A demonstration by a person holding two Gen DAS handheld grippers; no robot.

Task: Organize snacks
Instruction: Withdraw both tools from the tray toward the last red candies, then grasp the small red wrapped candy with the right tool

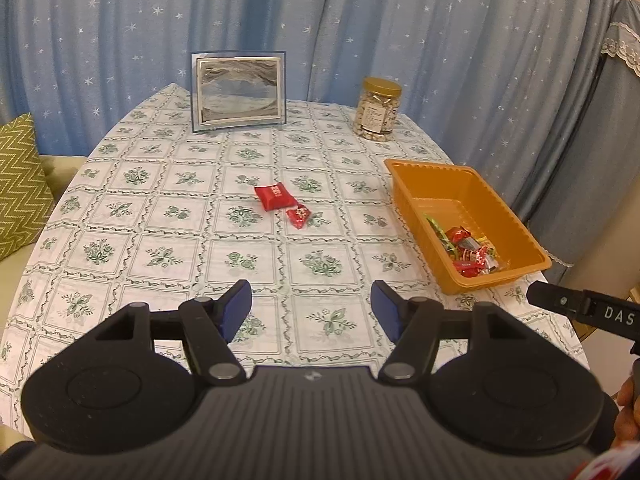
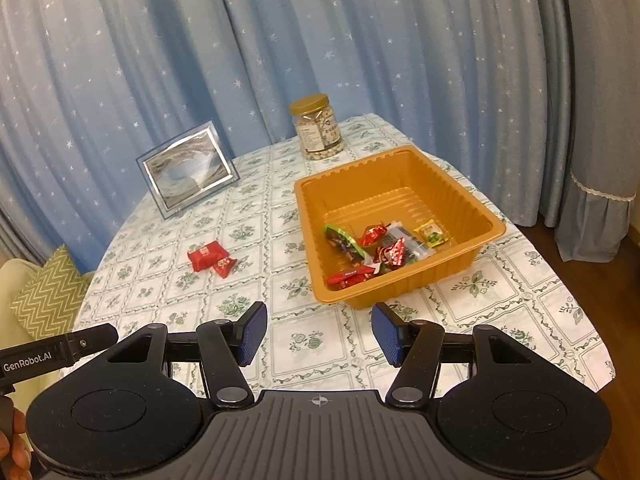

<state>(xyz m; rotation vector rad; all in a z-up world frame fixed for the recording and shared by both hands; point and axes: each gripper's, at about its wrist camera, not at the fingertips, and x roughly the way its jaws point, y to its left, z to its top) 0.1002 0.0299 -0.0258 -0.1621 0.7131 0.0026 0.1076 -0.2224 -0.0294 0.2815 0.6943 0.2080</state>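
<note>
A cushion [image 1: 20,184] sits off the worktop's [image 1: 160,248] left edge. The left claw [image 1: 311,312] hangs spread wide and empty, aimed at the two red packets [image 1: 274,197] [image 1: 298,215] lying touching mid-worktop, probably the last loose snacks. Behind stand a frame [image 1: 239,91] and a nut jar [image 1: 378,110], seemingly out of the sorting. The tray [image 2: 308,200] at right holds the gathered snacks [image 2: 376,250]. The right claw [image 2: 319,334], also wide and empty, hovers just before it.

"genrobot.ai" on left tool [image 2: 60,354]
</note>
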